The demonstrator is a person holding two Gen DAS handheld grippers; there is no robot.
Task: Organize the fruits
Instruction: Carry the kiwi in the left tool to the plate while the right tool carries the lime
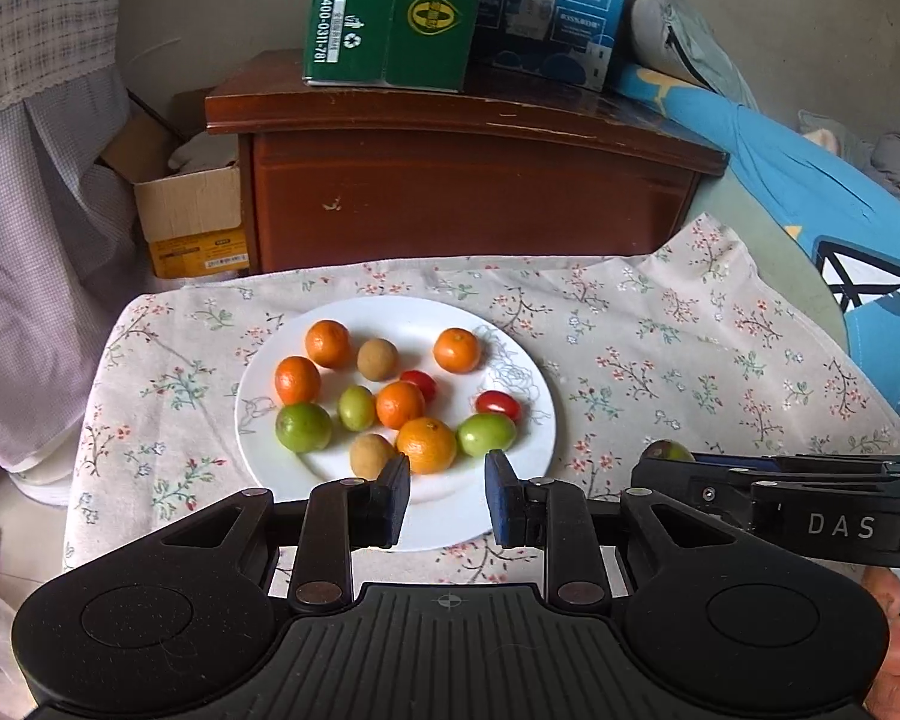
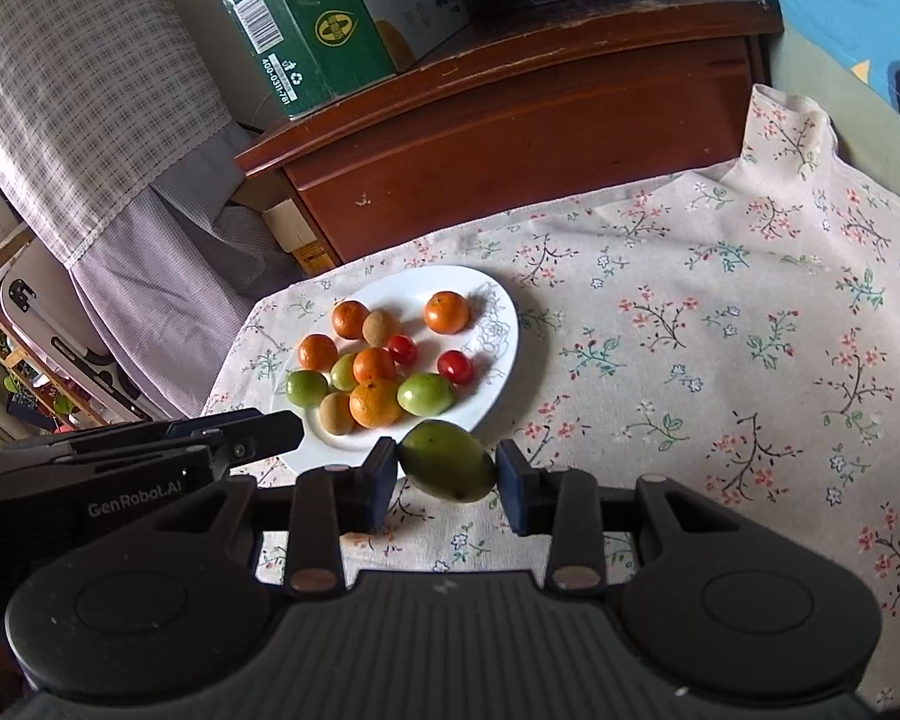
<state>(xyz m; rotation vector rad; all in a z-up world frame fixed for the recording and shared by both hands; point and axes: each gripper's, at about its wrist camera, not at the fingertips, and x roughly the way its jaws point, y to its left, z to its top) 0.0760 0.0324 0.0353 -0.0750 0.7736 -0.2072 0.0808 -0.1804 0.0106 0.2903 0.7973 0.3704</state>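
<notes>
the right gripper (image 2: 447, 471) pinches a green fruit (image 2: 448, 469), long side across, just in front of the plate (image 2: 501, 360). the left gripper (image 1: 448, 498) is open, holding nothing.

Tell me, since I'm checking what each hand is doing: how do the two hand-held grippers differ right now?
The right hand-held gripper clamps a green fruit; the left hand-held gripper holds nothing. The right one hangs over the floral cloth beside the white plate; the left one's tips sit over the plate's near rim. Both are black with dark blue pads.
</notes>
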